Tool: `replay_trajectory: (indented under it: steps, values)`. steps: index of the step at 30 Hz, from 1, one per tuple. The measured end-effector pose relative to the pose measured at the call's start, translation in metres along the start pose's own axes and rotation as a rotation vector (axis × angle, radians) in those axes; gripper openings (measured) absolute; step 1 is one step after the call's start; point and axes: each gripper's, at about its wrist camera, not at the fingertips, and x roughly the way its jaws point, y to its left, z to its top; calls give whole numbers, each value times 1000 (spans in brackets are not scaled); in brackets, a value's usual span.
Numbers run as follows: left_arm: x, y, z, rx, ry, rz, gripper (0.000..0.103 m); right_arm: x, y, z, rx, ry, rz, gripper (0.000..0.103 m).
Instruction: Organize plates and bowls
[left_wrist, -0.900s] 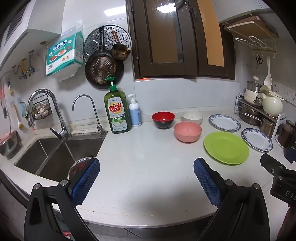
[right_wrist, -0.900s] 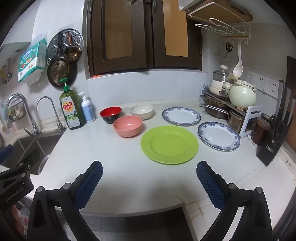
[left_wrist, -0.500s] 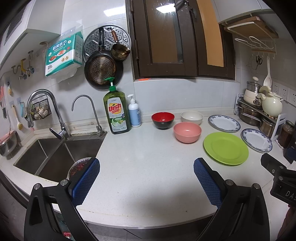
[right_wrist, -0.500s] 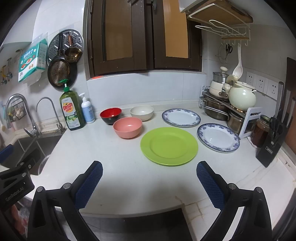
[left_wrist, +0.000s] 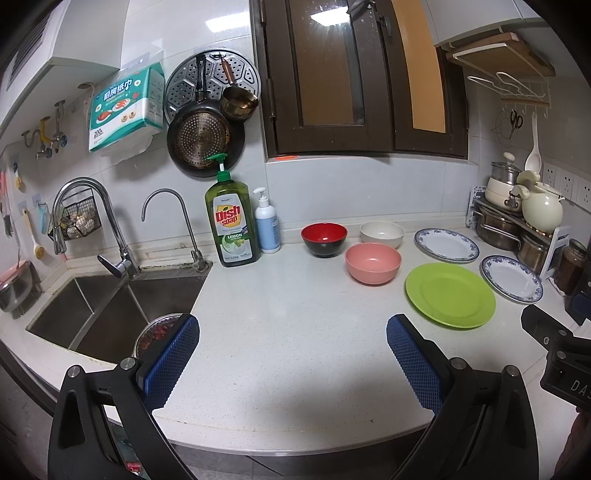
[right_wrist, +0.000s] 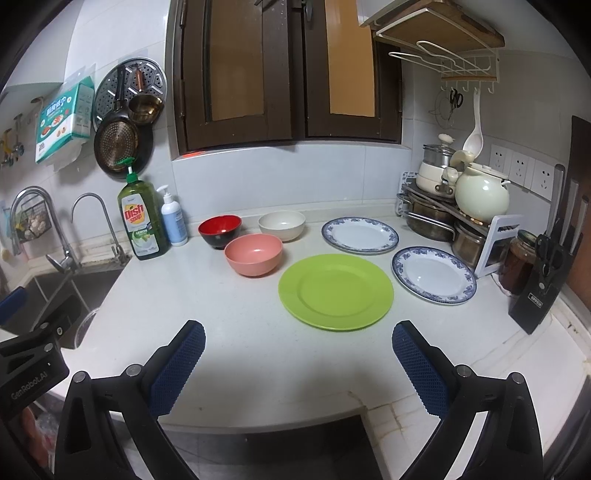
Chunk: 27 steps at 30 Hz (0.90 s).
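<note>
On the white counter stand a red-and-black bowl (right_wrist: 219, 229), a cream bowl (right_wrist: 282, 224) and a pink bowl (right_wrist: 253, 254), all apart and upright. A green plate (right_wrist: 335, 291) lies in front of two blue-rimmed plates, one behind it (right_wrist: 359, 235) and one at its right (right_wrist: 434, 274). The same dishes show in the left wrist view: pink bowl (left_wrist: 372, 263), green plate (left_wrist: 450, 294). My left gripper (left_wrist: 291, 362) and my right gripper (right_wrist: 298, 365) are open and empty, held over the counter's front edge, well short of the dishes.
A sink (left_wrist: 96, 306) with two taps lies at the left. A dish soap bottle (left_wrist: 229, 221) and a pump bottle (left_wrist: 266, 223) stand by the wall. A pot rack with a teapot (right_wrist: 480, 195), a jar (right_wrist: 519, 262) and a knife block (right_wrist: 543, 291) crowd the right end.
Both views have shifted only slightly; the dishes have not moved and both grippers stay open.
</note>
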Motion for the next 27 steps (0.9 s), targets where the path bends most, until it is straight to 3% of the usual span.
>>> replay_trajectory:
  steps: [5,23,25,27]
  values:
    - [3,-13,3,0,2,0,103,0,-1,1,-3,-3,-2,102]
    - [17,4,0,16,26,-25,103,6,6,1,1,17,-17,102]
    - [20,5,2,19,-33,-37,103,9,9,1,5,20,-21,102]
    - [26,6,5,35,-35,-53,103,12,10,0,18,27,-26,102]
